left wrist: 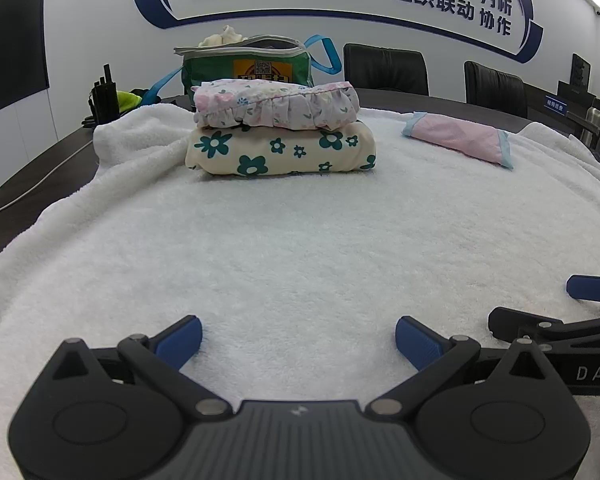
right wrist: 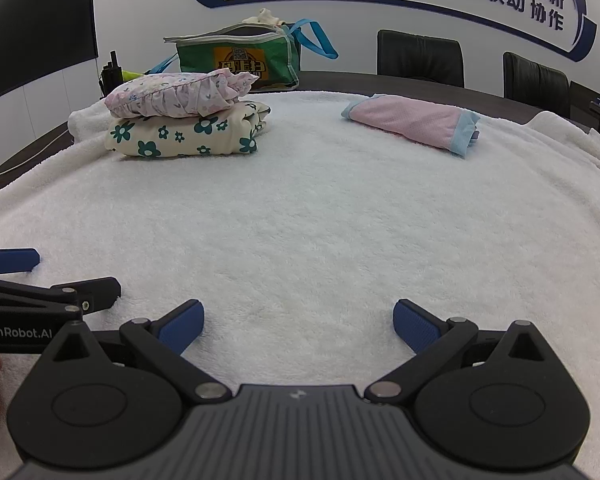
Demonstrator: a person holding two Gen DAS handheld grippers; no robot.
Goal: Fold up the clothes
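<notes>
In the left wrist view, the left gripper [left wrist: 299, 338] is hovering low over the white towel [left wrist: 300, 248], its jaws spread wide and gripping nothing. Straight ahead of the jaws, well apart from them, a pink frilled garment [left wrist: 276, 105] is sitting folded on top of a cream garment with green flowers [left wrist: 280, 151]. Ahead and off to the right, a pink garment with blue trim [left wrist: 458, 138] is lying flat. A green bag [left wrist: 248, 65] is standing behind the stack. The right gripper is showing at the right edge.

In the right wrist view, the right gripper [right wrist: 298, 322] is likewise resting wide open and empty above the towel. The trimmed pink garment [right wrist: 412, 122] is lying ahead and slightly right of the jaws; the stack is ahead to the left.

That pink piece is looking light, thin and limp, so it will likely sag and drag on the towel's pile. Pinching the blue hem at two corners is probably the surest hold.
</notes>
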